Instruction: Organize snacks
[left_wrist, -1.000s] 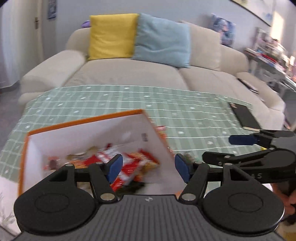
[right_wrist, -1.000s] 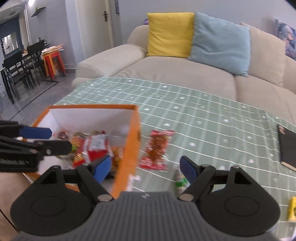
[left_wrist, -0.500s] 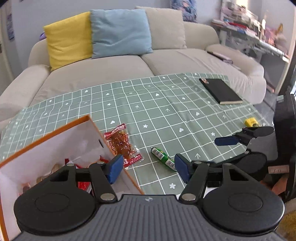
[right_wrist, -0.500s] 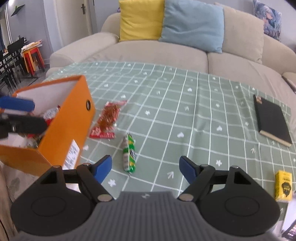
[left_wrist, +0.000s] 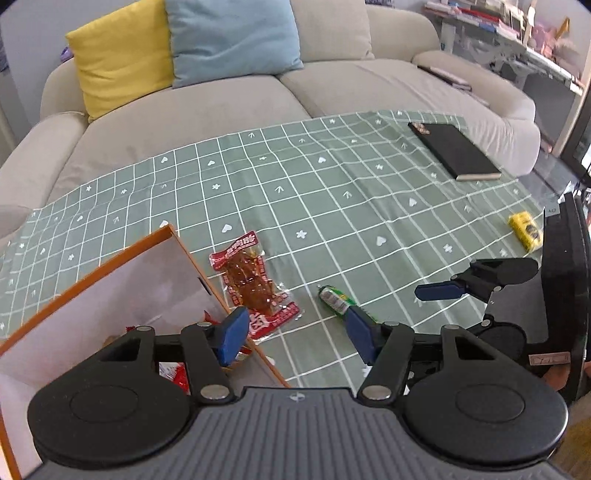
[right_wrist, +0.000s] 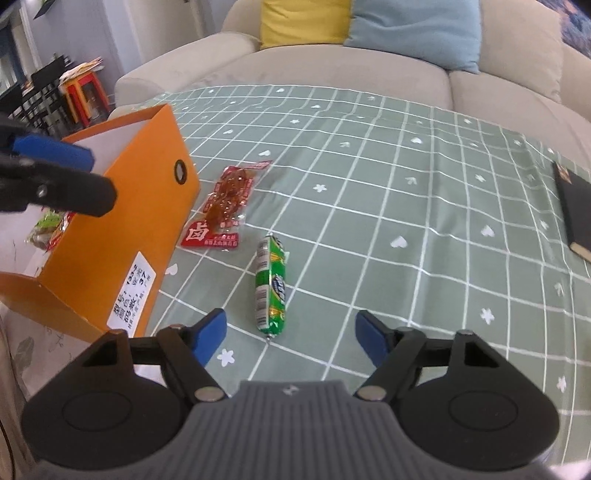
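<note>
Left wrist view: my left gripper (left_wrist: 295, 332) hangs over the near edge of the green checked tablecloth (left_wrist: 332, 192). Its jaws stand apart with nothing between them, though they have just been closing a little. The left pad sits above the wall of the orange box (left_wrist: 110, 266), which holds a few red packets. Just beside the box lies a red snack packet (left_wrist: 255, 284), flat on the cloth. A green snack stick (left_wrist: 334, 298) lies near it, partly behind my right pad. A small yellow packet (left_wrist: 524, 230) lies well apart, near the black notebook (left_wrist: 454, 149).

Right wrist view: my right gripper (right_wrist: 291, 336) also has its jaws apart and empty, just having narrowed slightly. The green stick (right_wrist: 271, 286) lies just ahead of the gap, untouched. The red packet (right_wrist: 225, 206) lies between it and the box (right_wrist: 122, 236).
</note>
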